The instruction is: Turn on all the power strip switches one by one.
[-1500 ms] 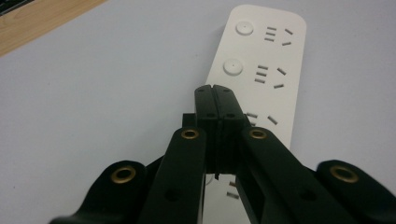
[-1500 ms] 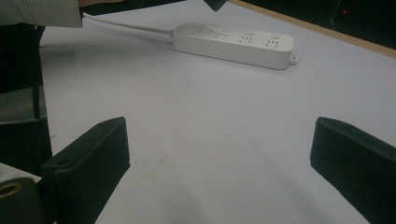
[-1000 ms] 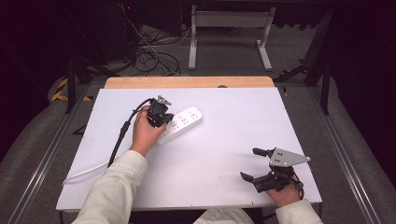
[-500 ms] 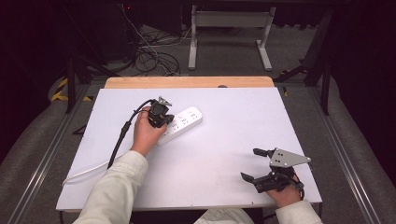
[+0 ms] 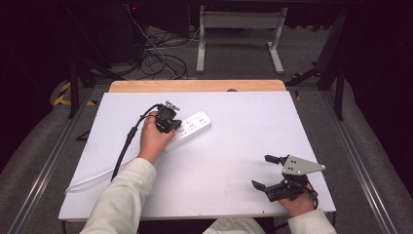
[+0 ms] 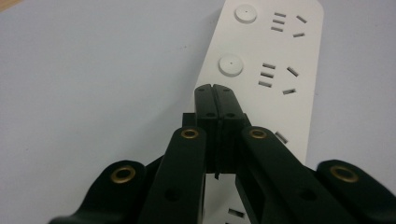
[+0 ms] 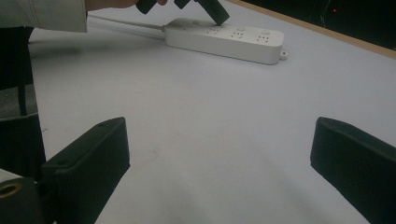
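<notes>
A white power strip lies on the white table, with round switch buttons and socket slots on its top. My left gripper is shut, jaws pressed together with nothing between them, and its tip points down onto the strip's top beside a round button. The right gripper view shows that closed tip meeting the strip. My right gripper rests near the table's front right corner, open wide, its two jaws apart over bare table.
The strip's white cord runs toward the table's left front edge. A black cable trails from the left gripper. A wooden strip borders the far edge. Cables and a metal frame lie on the floor beyond.
</notes>
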{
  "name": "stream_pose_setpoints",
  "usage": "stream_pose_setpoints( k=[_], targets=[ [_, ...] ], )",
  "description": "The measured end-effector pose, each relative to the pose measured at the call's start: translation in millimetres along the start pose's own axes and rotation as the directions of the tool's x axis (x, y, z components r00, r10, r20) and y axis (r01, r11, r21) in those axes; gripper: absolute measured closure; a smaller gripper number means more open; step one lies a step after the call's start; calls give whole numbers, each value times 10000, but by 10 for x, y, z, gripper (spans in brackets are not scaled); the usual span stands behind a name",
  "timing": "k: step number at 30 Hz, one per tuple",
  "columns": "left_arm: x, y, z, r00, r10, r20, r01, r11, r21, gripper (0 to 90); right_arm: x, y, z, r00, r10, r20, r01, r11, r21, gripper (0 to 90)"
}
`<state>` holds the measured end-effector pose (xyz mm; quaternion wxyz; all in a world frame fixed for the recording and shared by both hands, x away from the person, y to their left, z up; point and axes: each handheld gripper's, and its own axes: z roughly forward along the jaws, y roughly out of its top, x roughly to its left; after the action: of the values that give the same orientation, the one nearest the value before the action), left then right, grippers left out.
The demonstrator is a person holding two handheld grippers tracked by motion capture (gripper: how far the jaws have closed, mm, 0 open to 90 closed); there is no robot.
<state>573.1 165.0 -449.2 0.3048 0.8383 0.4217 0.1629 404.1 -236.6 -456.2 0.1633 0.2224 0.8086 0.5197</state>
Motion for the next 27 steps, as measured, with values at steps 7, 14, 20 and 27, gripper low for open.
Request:
stream_pose_setpoints(
  k=[7,14,20,27],
  targets=[
    [-26,-9,8,9997,138,-209,-138,9999,1,900,3,0,2,10000,-4,-15,4,10000,22,50],
    [-43,-9,17,9996,10,-300,-10,10000,32,900,9,-1,5,10000,8,-25,-8,10000,30,50],
    [-81,-20,30,9983,165,-565,-164,9999,21,900,9,-5,4,10000,17,-53,-17,10000,43,50],
    [-130,56,-28,9969,342,-709,-367,9987,-348,900,7,-5,5,10000,39,-58,-39,10000,20,50]
  ],
)
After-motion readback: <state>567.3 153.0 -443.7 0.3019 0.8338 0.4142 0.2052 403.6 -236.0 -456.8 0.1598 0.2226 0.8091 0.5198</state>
